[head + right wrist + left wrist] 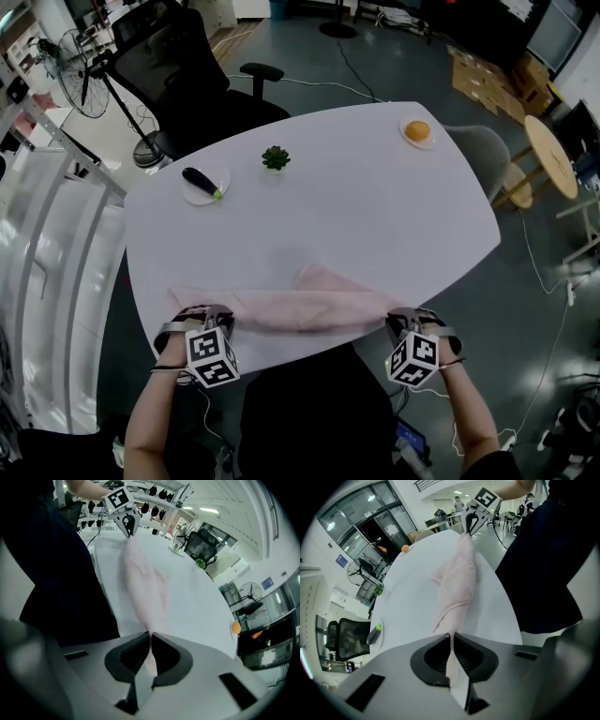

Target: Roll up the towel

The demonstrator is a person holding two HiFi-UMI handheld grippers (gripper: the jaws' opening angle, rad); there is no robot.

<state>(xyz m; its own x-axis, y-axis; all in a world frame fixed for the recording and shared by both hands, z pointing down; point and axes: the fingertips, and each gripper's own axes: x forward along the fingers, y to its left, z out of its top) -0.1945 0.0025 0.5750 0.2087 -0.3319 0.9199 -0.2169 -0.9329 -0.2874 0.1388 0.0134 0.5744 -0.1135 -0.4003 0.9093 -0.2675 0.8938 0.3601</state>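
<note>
Pink cloth, bunched into a loose band, is the towel. In the head view it lies along the near edge of the white table, its long axis running side to side. The left gripper is at one end and the right gripper at the other. A looser flap pokes up toward the table's middle.

In the left gripper view the jaws are pinched together on the towel's end, a thin tongue of fabric showing through them. From there the band stretches away to the right gripper.

In the right gripper view the jaws are likewise closed on the fabric, and the towel runs off toward the left gripper.

It looks light, soft and limp, so it will likely sag and slip sideways unless kept lightly taut. The two ends, as now, seem the best places to hold it. Rolling would go most evenly across the short direction.
</note>
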